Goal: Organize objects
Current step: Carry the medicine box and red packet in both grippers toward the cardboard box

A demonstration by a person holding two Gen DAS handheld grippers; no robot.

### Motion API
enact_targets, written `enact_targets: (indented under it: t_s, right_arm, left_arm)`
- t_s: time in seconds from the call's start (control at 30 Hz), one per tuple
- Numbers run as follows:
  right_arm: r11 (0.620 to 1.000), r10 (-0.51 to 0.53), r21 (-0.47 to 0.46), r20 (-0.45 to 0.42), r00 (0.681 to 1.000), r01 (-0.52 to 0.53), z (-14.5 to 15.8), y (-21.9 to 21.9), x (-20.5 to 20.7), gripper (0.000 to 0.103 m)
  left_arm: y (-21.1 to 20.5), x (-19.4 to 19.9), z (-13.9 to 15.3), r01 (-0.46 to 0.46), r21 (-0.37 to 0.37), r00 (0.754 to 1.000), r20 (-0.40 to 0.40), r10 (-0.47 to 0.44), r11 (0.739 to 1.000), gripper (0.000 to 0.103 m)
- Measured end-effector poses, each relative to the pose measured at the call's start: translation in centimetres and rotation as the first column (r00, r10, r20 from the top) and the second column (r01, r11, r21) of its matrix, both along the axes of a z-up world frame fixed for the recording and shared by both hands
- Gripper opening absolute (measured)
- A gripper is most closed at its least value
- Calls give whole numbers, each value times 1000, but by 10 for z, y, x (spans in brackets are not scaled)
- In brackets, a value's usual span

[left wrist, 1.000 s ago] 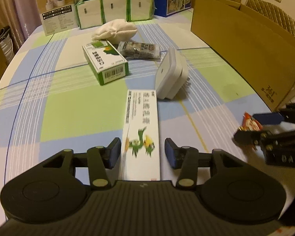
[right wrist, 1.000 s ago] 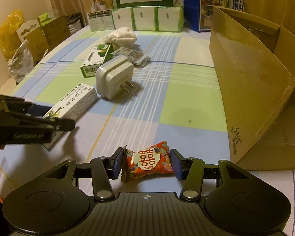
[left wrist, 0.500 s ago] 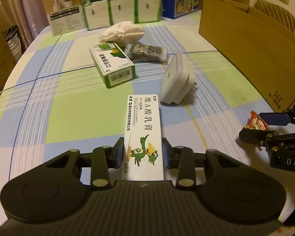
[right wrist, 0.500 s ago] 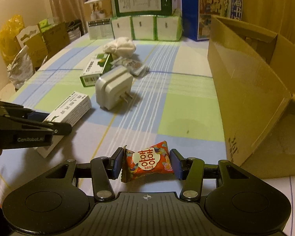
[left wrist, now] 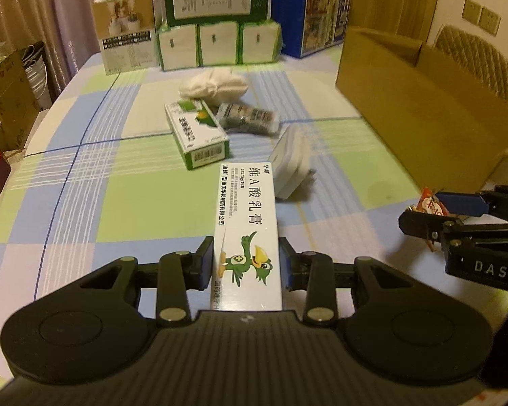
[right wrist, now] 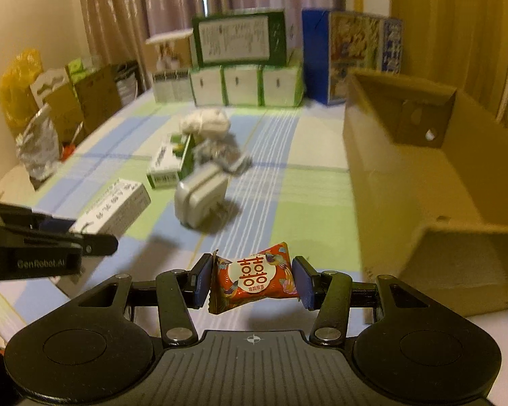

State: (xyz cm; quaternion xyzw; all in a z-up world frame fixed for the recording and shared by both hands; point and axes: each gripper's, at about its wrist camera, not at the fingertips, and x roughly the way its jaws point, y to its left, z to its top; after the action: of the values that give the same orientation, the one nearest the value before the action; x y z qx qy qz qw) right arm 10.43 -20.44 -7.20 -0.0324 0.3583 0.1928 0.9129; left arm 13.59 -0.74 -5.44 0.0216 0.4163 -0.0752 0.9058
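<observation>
A checked cloth in blue, green and white covers the desk (left wrist: 94, 199), with curtains behind it and a row of white-and-green packs (left wrist: 216, 45) stacked at its far edge under a larger green carton. A tall blue box (right wrist: 352, 54) stands to the right of those packs. An open cardboard box (right wrist: 423, 169) lies on the right side of the desk, its inside visible from the right wrist view.

The left gripper (left wrist: 247, 264) has its jaws closed on the near end of a long white ointment box (left wrist: 247, 223) printed with a green cartoon bird; the box juts forward, lifted off the cloth. The right gripper (right wrist: 252, 282) has its jaws clamped on a red candy packet (right wrist: 254, 279), held above the cloth, near the open front of the cardboard box.

On the desk beyond both grippers sits a white plug adapter (left wrist: 292, 165), prongs toward the right. Further back lie a green-and-white carton (left wrist: 196, 133), a crinkled clear packet (left wrist: 247, 116) just beside it, and a white cloth bundle (left wrist: 213, 84) behind them. Bags and cardboard boxes stand off the left edge of the desk
</observation>
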Motion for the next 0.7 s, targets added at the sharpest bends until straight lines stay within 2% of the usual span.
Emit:
enact_targets:
  t_s: [0.27,0.5,0.7]
  right_arm:
    - [998,-50,43,71,996,47,58,-31,-22,48]
    - [987,-158,54,104,982,153,89,-87,-24,48]
    - [970,-240,52,119,963,236,109,-143,-7,48]
  left_arm:
    - [-33,-25,48,13,-54,999,47,-10,998,33]
    - [-91,-30,81,137,-77,987,98,-130,988,33]
    - [-150,-14,101,227,-91,969,124,-215,970,33]
